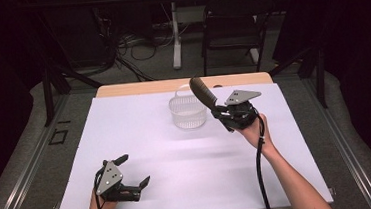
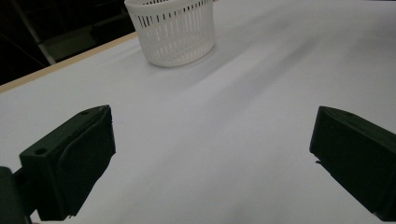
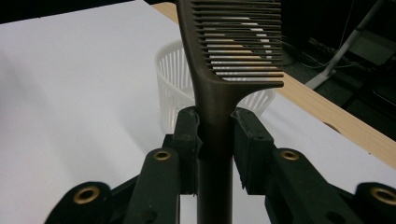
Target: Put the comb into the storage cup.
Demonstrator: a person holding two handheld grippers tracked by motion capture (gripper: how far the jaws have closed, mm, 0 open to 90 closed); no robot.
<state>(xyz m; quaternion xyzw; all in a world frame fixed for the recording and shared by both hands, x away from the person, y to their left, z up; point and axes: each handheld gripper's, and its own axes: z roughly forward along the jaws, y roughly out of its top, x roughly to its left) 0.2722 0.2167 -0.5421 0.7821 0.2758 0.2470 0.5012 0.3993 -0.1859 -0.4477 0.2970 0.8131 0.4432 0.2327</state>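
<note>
I have the comb [image 3: 219,88] clamped by its handle in my right hand-held gripper [image 3: 215,140], both pads pressed against the handle and the toothed end sticking out ahead of the jaws. In the high view that hand-held gripper [image 1: 224,115] is raised off the desk [image 1: 141,138], and the comb [image 1: 203,90] slants up and away from it toward the white basket [image 1: 188,112], which sits just ahead and a little to the comb's far side. So the pickup looks done; I judge that what is left is to carry the comb over the basket's rim and let it go inside. Whether the teeth already overhang the rim I cannot quite tell from this angle. My left hand-held gripper [image 1: 129,181] rests low near the desk's near edge, jaws spread wide with nothing between them, the basket [image 2: 170,30] well ahead of it.
</note>
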